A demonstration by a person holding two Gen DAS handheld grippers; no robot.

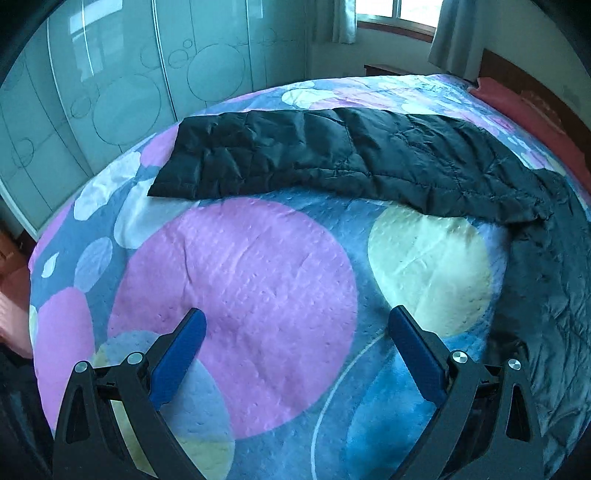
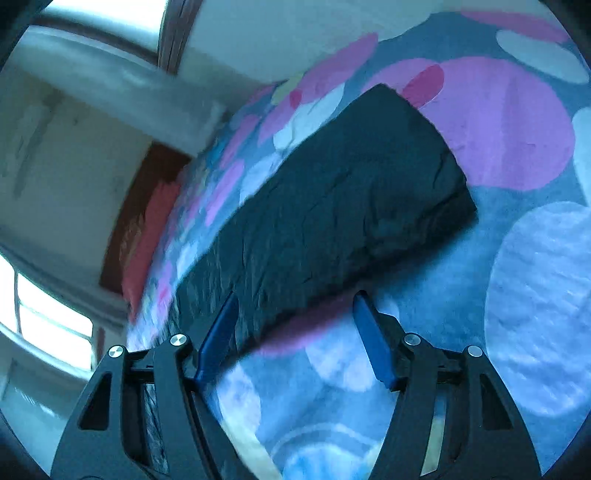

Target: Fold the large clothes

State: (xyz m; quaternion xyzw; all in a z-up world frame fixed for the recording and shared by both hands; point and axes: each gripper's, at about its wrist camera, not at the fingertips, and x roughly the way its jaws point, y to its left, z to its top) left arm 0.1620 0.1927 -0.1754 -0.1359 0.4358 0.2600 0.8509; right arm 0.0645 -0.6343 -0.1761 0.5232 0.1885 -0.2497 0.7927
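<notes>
A large black quilted garment (image 1: 332, 158) lies flat across the far part of a bed with a circle-patterned cover (image 1: 236, 273); its right end drapes down toward the near right edge. My left gripper (image 1: 297, 323) is open and empty, hovering over the pink circle well short of the garment. In the right wrist view the same garment (image 2: 351, 206) lies as a long dark strip, blurred. My right gripper (image 2: 295, 308) is open with its blue fingertips (image 2: 225, 321) at the garment's near edge, holding nothing.
A glass-front wardrobe (image 1: 110, 92) stands beyond the bed's left side. A window with curtains (image 1: 391, 18) and a wooden headboard with a red pillow (image 1: 524, 107) are at the far right. A wall and window (image 2: 55, 321) show left in the right wrist view.
</notes>
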